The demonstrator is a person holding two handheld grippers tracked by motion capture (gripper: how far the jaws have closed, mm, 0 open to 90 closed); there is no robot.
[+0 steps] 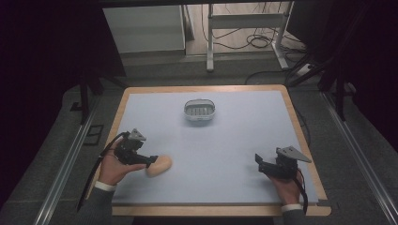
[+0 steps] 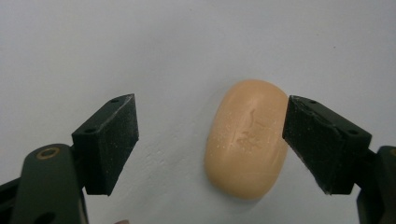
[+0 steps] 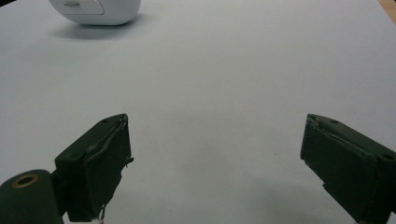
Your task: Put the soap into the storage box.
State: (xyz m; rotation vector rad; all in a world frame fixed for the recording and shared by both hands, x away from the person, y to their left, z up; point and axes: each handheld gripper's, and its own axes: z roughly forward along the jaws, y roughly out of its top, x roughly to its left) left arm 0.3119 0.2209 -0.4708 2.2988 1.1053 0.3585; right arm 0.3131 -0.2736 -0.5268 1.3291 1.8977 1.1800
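Black fingers of my left gripper (image 2: 212,140) stand wide apart around the soap (image 2: 246,137) — the bar lies flat on the tabletop (image 1: 234,140) at its near left, close against one finger and well off the other. Nothing is gripped yet. My right gripper (image 1: 261,161) rests at the near right, its fingers spread on nothing but bare tabletop. Farther back, near the middle, sits the white dish (image 1: 199,111), empty as far as I can tell. I judge this the reach for the soap, likely bound for that dish. Next I must centre the bar between the fingers, close gently — soap may slip — then lift.
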